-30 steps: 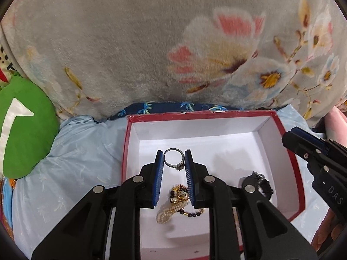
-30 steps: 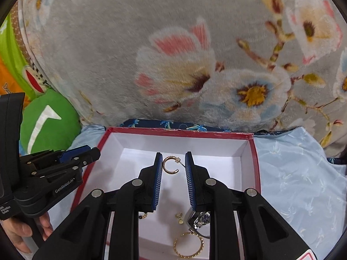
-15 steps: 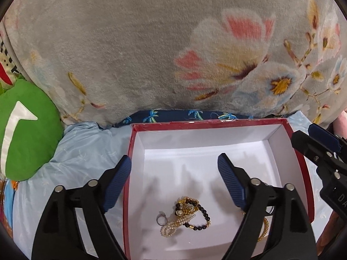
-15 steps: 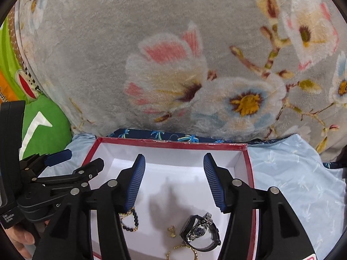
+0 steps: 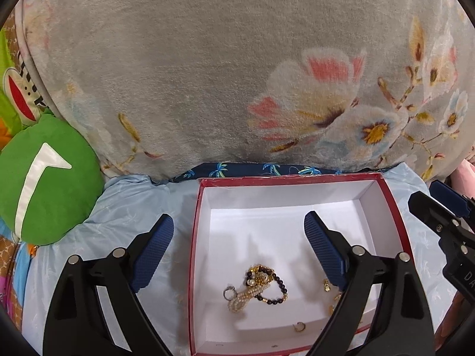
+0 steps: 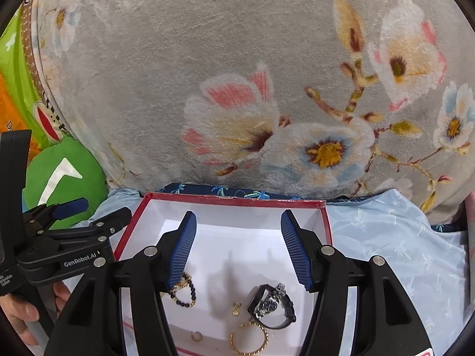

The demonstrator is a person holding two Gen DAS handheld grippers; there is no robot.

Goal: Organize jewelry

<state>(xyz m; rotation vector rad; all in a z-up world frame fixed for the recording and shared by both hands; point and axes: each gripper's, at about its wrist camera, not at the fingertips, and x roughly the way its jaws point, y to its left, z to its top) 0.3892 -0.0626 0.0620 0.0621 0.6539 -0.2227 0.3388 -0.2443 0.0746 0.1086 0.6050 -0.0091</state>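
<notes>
A red box with a white inside [image 5: 371,195] [image 6: 237,200] lies on a light blue sheet. In it lie a silver ring [image 5: 229,292], a pearl and dark bead tangle [image 5: 258,286], a small gold hoop earring [image 5: 299,327] [image 6: 196,335], a gold bangle [image 6: 249,338], a watch [image 6: 271,305] and a small gold piece [image 6: 236,308]. My left gripper [image 5: 239,231] is open and empty above the box's left side. My right gripper [image 6: 237,230] is open and empty above the box.
A grey floral blanket [image 5: 237,74] rises behind the box. A green cushion [image 5: 44,178] lies at the left. The light blue sheet [image 6: 394,252] spreads to both sides. The other gripper shows at each view's edge: right gripper [image 5: 445,231], left gripper [image 6: 65,237].
Both grippers opened and rose. The left let go of the silver ring and the right let go of the gold hoop earring; both now lie in the box.
</notes>
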